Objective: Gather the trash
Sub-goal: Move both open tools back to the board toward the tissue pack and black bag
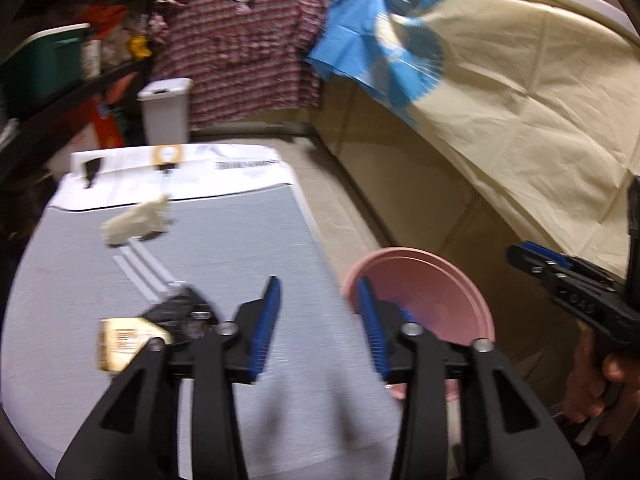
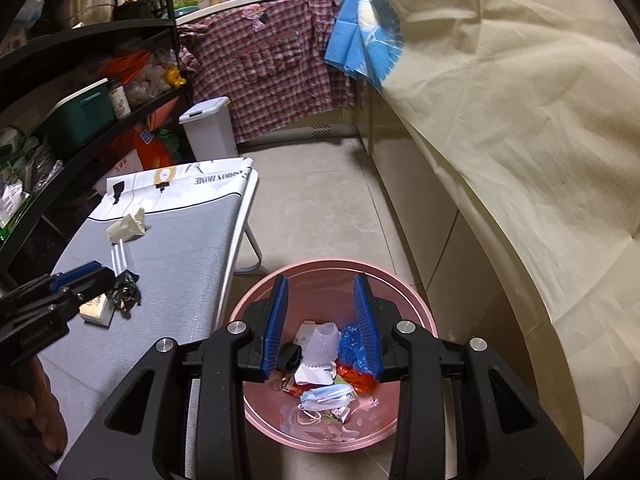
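My left gripper (image 1: 318,286) is open and empty over the grey table (image 1: 240,240). Left of it lie a crumpled black wrapper (image 1: 180,310) and a small tan box (image 1: 120,344). A crumpled cream paper (image 1: 138,222) lies farther back. My right gripper (image 2: 320,284) is open and empty above the pink bin (image 2: 416,308) on the floor, which holds several pieces of trash, among them a face mask (image 2: 326,396). In the right wrist view the black wrapper (image 2: 126,292), the box (image 2: 96,310) and the cream paper (image 2: 127,226) lie on the table (image 2: 180,248), with the left gripper (image 2: 86,274) beside the wrapper.
A white lidded bin (image 2: 210,128) stands on the floor behind the table. Dark shelves (image 2: 80,92) with containers run along the left. A cream cloth (image 2: 520,140) covers the counter on the right. A checked shirt (image 2: 272,60) hangs at the back. The pink bin's rim (image 1: 400,256) shows right of the table.
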`<state>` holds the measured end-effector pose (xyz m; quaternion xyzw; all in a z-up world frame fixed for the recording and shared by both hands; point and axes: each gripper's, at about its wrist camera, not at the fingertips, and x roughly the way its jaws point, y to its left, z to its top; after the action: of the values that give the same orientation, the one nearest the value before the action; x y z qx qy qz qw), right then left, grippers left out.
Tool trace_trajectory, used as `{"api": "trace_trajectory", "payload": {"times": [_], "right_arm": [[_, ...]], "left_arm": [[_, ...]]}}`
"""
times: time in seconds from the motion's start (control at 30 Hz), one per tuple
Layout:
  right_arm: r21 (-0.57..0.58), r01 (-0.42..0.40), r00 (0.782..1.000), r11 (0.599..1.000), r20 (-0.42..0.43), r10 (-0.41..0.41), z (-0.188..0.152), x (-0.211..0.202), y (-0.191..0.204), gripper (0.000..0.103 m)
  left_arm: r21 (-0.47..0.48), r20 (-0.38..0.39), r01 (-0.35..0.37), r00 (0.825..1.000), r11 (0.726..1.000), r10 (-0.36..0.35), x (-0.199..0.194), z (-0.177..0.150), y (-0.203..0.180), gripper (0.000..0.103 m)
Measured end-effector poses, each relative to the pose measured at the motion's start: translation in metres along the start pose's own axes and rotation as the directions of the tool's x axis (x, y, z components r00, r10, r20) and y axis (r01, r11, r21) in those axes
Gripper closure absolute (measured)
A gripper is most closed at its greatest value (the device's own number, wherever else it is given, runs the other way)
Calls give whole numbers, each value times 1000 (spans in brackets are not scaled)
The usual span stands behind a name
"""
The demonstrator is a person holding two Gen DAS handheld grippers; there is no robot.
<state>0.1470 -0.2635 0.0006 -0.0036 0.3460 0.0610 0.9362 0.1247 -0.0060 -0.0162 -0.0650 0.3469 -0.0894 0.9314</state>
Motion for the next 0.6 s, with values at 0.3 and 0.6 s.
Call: {"api": "trace_trajectory", "payload": {"times": [0.3, 0.6], "right_arm": [[-28, -44, 995, 999, 92, 47, 6, -12, 32, 33], [-23, -156, 983, 987, 89, 158, 8, 7, 77, 35]], "left_arm": [[-56, 35, -119, 992, 991, 121, -20, -14, 66, 36], [-125, -28, -176, 984, 976, 173, -7, -32, 104, 31]]}}
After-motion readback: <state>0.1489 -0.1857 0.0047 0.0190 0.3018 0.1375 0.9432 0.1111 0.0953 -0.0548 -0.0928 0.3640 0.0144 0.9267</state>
